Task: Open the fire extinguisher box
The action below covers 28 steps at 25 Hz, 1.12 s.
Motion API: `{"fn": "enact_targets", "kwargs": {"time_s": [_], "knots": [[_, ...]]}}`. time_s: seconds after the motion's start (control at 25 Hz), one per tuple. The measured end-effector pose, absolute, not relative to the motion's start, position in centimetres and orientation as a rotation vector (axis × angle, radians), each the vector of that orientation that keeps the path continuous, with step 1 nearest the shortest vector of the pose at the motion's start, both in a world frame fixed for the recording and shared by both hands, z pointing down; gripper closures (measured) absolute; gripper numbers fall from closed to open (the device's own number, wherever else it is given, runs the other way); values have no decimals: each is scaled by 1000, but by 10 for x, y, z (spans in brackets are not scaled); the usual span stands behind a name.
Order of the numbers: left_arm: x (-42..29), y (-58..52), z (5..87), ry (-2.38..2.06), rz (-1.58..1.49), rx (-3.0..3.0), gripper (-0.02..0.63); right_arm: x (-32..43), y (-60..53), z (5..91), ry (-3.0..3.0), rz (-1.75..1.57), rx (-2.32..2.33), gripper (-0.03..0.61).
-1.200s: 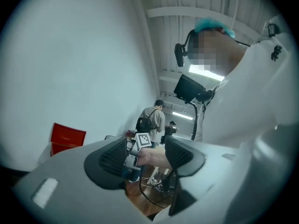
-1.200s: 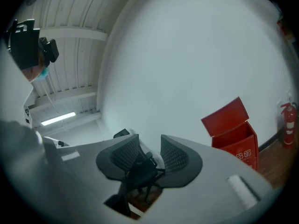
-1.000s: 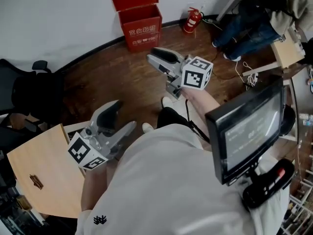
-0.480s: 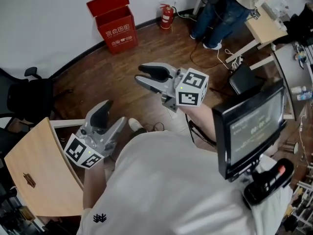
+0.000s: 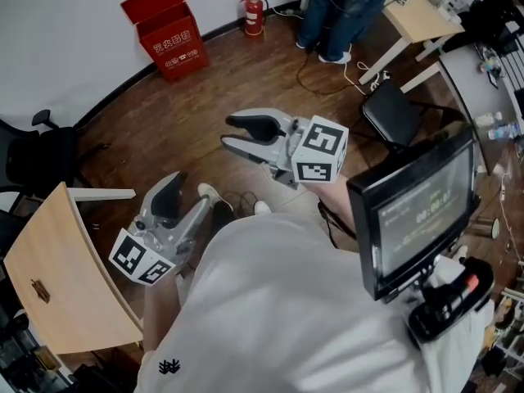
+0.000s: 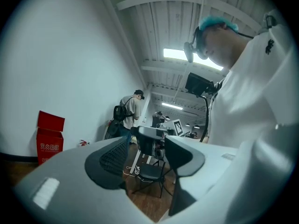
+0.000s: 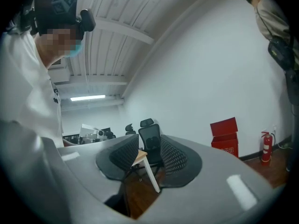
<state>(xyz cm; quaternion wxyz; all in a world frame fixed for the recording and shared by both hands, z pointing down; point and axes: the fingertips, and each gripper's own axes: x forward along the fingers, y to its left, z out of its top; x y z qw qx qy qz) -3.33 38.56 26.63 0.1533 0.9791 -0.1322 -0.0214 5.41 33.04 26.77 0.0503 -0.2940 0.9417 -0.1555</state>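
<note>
The red fire extinguisher box [image 5: 168, 29] stands against the white wall at the far end of the wooden floor, its lid tipped up and back. A red fire extinguisher [image 5: 253, 15] stands to its right. Both grippers hang in mid-air near the person's body, far from the box. My right gripper [image 5: 231, 132] points left, open and empty. My left gripper [image 5: 192, 195] is lower left, also open and empty. The left gripper view shows the box [image 6: 49, 136] beyond my left gripper [image 6: 145, 157]. In the right gripper view the box [image 7: 225, 133] and extinguisher [image 7: 266, 147] lie right of my right gripper [image 7: 149, 155].
A black office chair [image 5: 45, 150] and a wooden table [image 5: 57, 285] are at the left. A person [image 5: 336, 6] stands by a desk [image 5: 417, 15] at the top right, with cables on the floor. A black chair [image 5: 393, 113] and a mounted monitor [image 5: 413, 215] are on the right.
The box and extinguisher have slid up and left in the head view and look smaller. The right gripper has dropped lower and turned leftward. Both grippers stay open.
</note>
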Motion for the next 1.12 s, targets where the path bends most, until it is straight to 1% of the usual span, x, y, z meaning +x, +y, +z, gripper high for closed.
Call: {"fn": "enact_targets", "kwargs": {"time_s": [0.4, 1.12], "knots": [[-22, 422, 264, -381, -49, 2846, 367, 58, 377, 254, 2927, -332, -861, 436], [-23, 412, 266, -380, -70, 2841, 367, 63, 374, 255, 2977, -215, -934, 439]]}}
